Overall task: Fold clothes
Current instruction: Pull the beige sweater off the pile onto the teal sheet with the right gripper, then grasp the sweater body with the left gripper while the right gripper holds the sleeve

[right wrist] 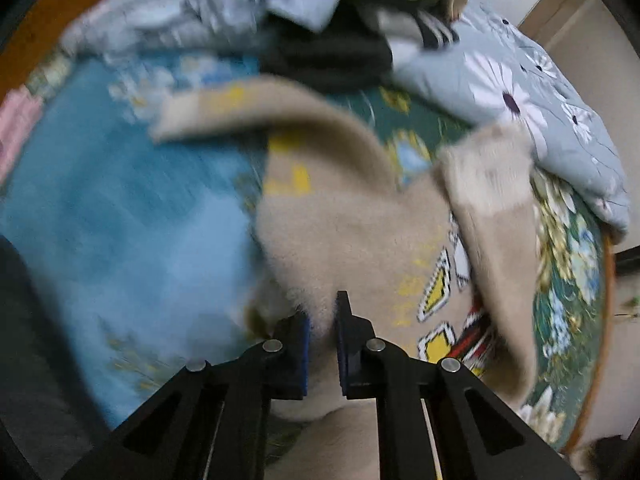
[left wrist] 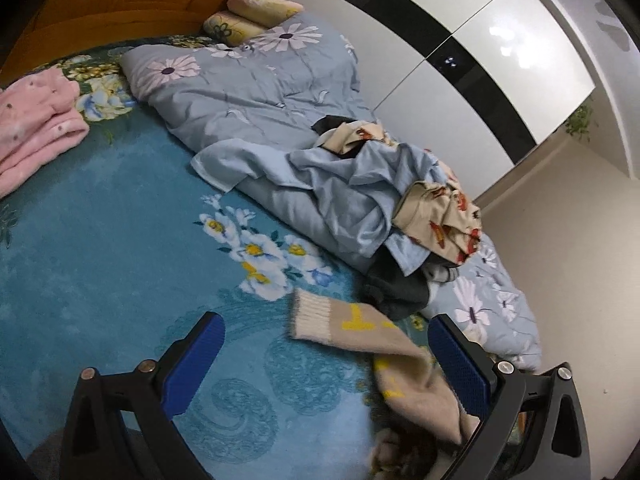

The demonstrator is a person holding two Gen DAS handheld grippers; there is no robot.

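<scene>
Right gripper point(right wrist: 322, 322) fingers clamped on beige sweater point(right wrist: 352, 240), bunched on bed point(left wrist: 100, 260) near edge. Left gripper point(left wrist: 326, 354) fingers apart, empty. Judged step: spreading sweater flat; left needs opposite edge. Unfolded pile point(left wrist: 360, 184) far right.

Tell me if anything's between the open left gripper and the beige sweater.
Nothing visible. The left gripper is open over bare blue bedspread, and the sweater already lies between its fingers. The right gripper is shut on the sweater.
</scene>
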